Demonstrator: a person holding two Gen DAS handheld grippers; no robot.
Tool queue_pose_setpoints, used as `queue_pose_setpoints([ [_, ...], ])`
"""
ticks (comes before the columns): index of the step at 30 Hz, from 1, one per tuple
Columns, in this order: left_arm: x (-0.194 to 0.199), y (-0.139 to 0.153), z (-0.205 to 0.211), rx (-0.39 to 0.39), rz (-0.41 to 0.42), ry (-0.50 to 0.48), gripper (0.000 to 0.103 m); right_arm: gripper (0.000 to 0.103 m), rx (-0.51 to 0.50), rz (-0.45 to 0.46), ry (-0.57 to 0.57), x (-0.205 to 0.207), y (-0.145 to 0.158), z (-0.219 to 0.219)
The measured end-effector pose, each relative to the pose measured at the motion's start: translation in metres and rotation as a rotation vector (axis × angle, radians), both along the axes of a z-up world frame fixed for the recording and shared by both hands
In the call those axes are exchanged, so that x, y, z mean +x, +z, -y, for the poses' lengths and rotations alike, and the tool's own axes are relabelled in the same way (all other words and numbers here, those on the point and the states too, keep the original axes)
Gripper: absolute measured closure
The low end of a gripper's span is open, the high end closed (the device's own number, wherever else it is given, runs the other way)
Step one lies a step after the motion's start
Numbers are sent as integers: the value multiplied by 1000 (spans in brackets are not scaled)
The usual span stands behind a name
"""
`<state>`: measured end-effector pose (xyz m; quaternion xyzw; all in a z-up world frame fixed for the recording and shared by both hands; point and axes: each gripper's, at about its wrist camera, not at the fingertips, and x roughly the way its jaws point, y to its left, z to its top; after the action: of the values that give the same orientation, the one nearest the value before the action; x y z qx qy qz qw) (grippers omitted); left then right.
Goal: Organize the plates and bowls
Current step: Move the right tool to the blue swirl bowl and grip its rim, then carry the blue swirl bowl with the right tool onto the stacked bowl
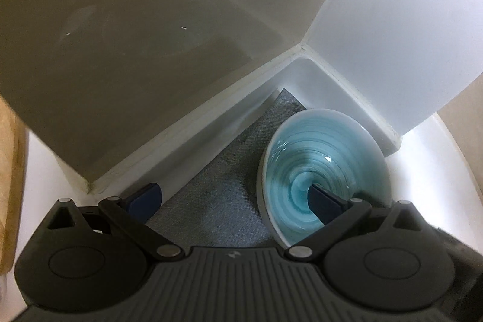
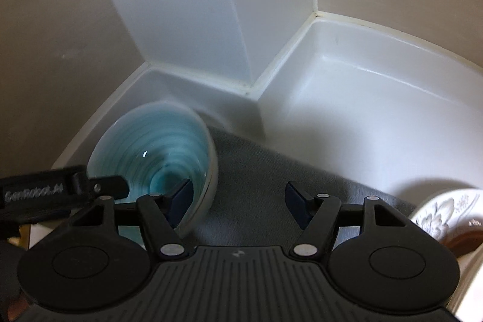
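Bowl (image 1: 324, 168) of swirled blue glaze sat on a grey mat (image 1: 217, 201) in the back corner of a white counter, seen from the left wrist; the left gripper (image 1: 235, 198) stood wide open, one finger inside the bowl, gripping nothing. From the right wrist, the right gripper (image 2: 238, 198) was open over the mat, one finger at the bowl's rim, a flowered plate (image 2: 446, 216) at the right edge.

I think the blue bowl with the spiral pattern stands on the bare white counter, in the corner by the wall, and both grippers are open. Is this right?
Not quite. The blue bowl stands on a grey mat, not on the bare white counter; the right wrist view shows it best. The rest holds: it is in the corner by the wall, and the left gripper and right gripper are both open.
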<state>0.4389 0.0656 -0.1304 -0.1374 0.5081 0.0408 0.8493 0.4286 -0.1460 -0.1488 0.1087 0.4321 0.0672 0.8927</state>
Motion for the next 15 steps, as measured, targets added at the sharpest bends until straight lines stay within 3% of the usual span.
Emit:
queue_pose_setpoints([
  [4, 1, -5, 3, 23, 2, -8, 0, 35, 17, -12, -12, 14, 1, 4],
  [6, -2, -6, 2, 27, 13, -14, 1, 45, 23, -23, -11, 17, 0, 5],
  [7, -2, -7, 1, 25, 18, -15, 4, 56, 30, -28, -2, 18, 0, 5],
  [9, -5, -6, 0, 28, 36, -17, 28, 70, 56, -37, 13, 20, 0, 6],
  [10, -6, -5, -1, 42, 48, -18, 34, 80, 76, -40, 19, 20, 1, 6],
  [11, -6, -4, -2, 44, 61, -22, 50, 90, 90, -42, 23, 19, 1, 5],
  [14, -8, -2, -6, -16, 78, -65, 93, 94, 90, -33, 30, 17, 4, -2],
  [15, -9, -2, -5, -23, 68, -64, 95, 94, 83, -29, 35, 17, 6, -4],
])
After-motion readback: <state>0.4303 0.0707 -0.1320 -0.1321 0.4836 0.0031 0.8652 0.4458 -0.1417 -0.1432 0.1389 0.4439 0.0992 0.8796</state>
